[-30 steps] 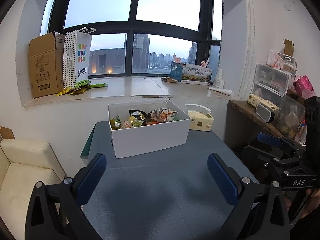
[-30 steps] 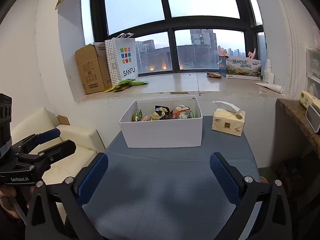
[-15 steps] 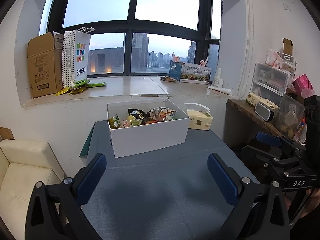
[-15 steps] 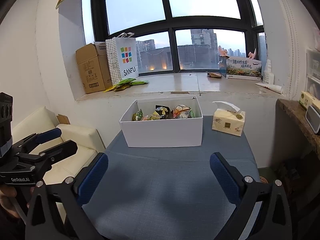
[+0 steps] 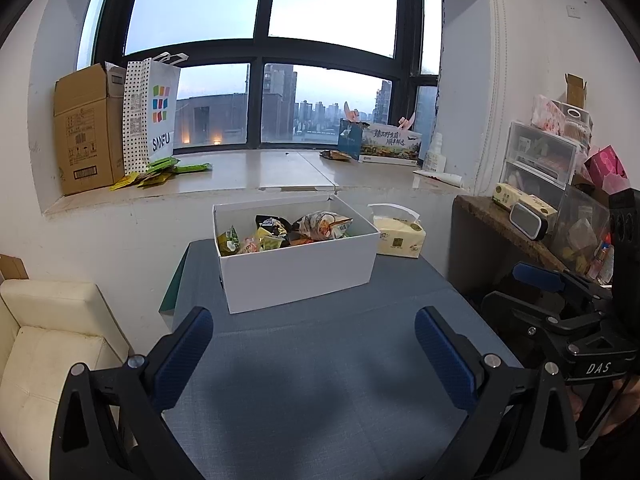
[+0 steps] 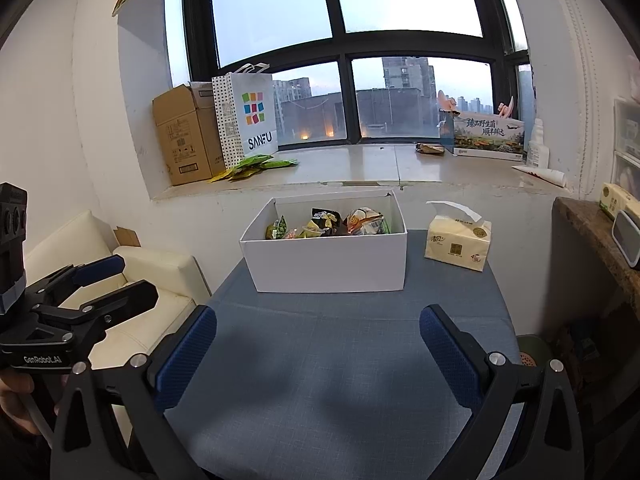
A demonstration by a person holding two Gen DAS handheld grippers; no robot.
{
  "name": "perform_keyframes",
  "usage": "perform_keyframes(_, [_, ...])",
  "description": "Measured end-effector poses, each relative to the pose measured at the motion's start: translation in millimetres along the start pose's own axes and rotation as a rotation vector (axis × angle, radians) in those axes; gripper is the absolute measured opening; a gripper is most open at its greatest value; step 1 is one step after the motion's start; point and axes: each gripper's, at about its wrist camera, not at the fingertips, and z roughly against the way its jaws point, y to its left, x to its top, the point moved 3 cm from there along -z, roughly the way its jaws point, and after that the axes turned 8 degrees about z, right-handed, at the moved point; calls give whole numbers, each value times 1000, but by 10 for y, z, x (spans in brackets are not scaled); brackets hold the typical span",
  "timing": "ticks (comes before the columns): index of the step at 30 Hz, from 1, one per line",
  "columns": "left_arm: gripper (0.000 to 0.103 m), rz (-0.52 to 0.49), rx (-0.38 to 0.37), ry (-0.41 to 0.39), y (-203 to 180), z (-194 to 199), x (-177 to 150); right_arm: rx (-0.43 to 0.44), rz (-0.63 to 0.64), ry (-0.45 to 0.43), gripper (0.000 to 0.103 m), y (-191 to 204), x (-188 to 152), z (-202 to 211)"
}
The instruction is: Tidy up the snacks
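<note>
White box [image 5: 300, 268] mid-table, snacks [image 5: 288, 232] piled inside. Left gripper [image 5: 316, 356] and right gripper [image 6: 320, 356] both spread wide, empty, short of box. Risk: crinkly packs slipping, thin wall snagging fingers.

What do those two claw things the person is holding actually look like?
Both are black plastic frames with silver screws and two long fingers tipped with textured blue pads. The left gripper carries white "GenRobot.AI" lettering on its body, visible from the right camera. The right gripper is marked "DAS". Each has a boxy black camera block on top. A thin cable hangs near each hand.
</note>
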Motion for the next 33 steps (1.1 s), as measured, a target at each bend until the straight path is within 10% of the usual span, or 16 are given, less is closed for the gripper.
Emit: perform_keyframes(33, [103,-8,-3,9,3,-19,2,-1,6,2,103,13,-8,4])
